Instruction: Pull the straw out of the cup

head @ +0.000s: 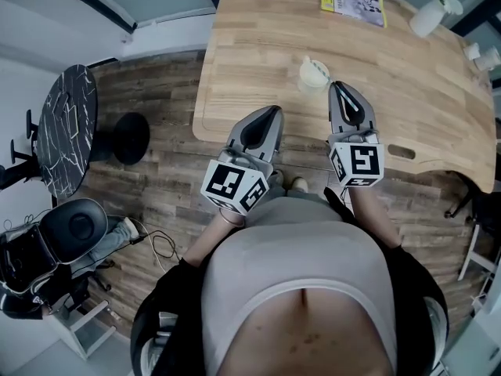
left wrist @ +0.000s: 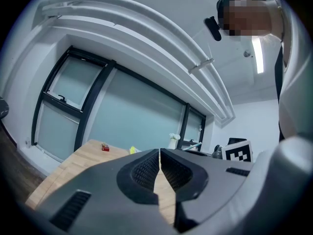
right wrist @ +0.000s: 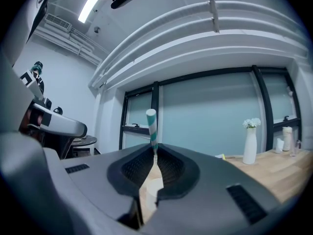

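The right claw [right wrist: 154,153] is pinched on a teal-and-white striped paper straw [right wrist: 152,129], which stands upright and rises above the claw's tips. Right under those tips, seen through the gap between the jaws, is the white cup [right wrist: 151,189]. The jaws hide the straw's lower end, so it may or may not be clear of the cup. In the head view the cup [head: 315,74] sits just ahead and to the left of the right claw [head: 338,86] on the wooden desk [head: 407,84]. Farther ahead and to the right stands a white vase of flowers [right wrist: 250,143]. The left claw [left wrist: 160,153], level beside the right, is pressed together on nothing.
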Available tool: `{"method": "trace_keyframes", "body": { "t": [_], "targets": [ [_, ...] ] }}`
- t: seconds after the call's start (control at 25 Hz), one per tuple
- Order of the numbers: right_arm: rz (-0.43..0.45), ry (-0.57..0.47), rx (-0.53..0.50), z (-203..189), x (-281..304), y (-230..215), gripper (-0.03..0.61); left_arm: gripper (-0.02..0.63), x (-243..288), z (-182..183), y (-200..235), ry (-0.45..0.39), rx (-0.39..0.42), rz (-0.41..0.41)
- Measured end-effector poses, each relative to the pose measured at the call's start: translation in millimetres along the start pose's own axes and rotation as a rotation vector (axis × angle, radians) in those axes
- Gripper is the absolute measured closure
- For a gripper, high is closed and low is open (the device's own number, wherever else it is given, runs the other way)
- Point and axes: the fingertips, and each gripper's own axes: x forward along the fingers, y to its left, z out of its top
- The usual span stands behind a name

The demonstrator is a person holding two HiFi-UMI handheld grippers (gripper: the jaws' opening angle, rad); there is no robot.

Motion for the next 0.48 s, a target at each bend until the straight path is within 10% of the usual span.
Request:
{"method": "trace_keyframes", "body": {
  "t": [0.48],
  "targets": [
    [-0.017, -0.050, 0.014, 25.8, -8.9, 1.7, 0.534, 0.599, 4.7, 5.2, -4.5, -0.012, -0.004, -0.034]
  ]
}}
